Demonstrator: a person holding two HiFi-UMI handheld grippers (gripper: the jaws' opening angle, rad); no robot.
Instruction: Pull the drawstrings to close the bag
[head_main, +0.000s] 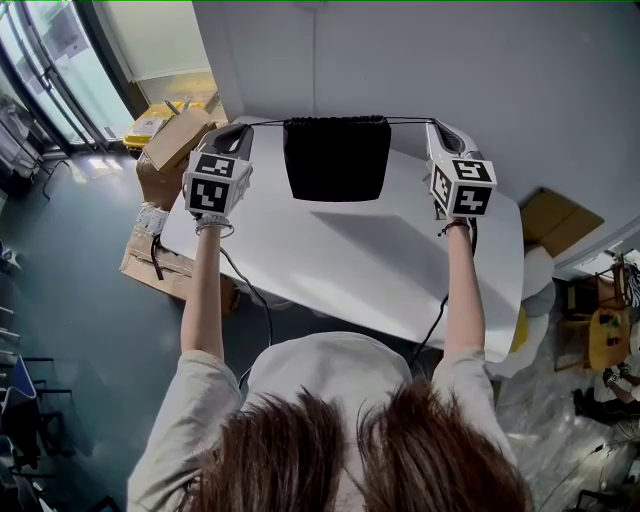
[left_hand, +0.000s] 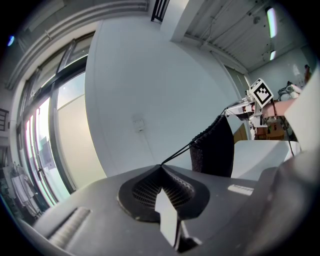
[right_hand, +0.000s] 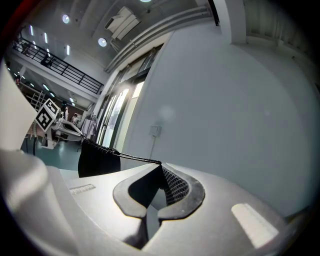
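The left gripper (head_main: 242, 128) and right gripper (head_main: 433, 125) are each pinching a drawstring (head_main: 265, 123), jaws pressed together on the cord. The black drawstring bag (head_main: 337, 158) is hanging between them over the white table (head_main: 400, 270). For a clean closure, both cords should be pulled outward evenly and level.

Head view stares steeply down over the bench (head_main: 400, 270); left claw (left_hand: 161, 167) and right claw (right_hand: 160, 165) cameras sit close, facing each other, sharing the bag (head_main: 337, 158).

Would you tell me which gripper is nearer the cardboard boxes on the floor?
The left gripper; the cardboard boxes lie right beside it, across the table from the right gripper.
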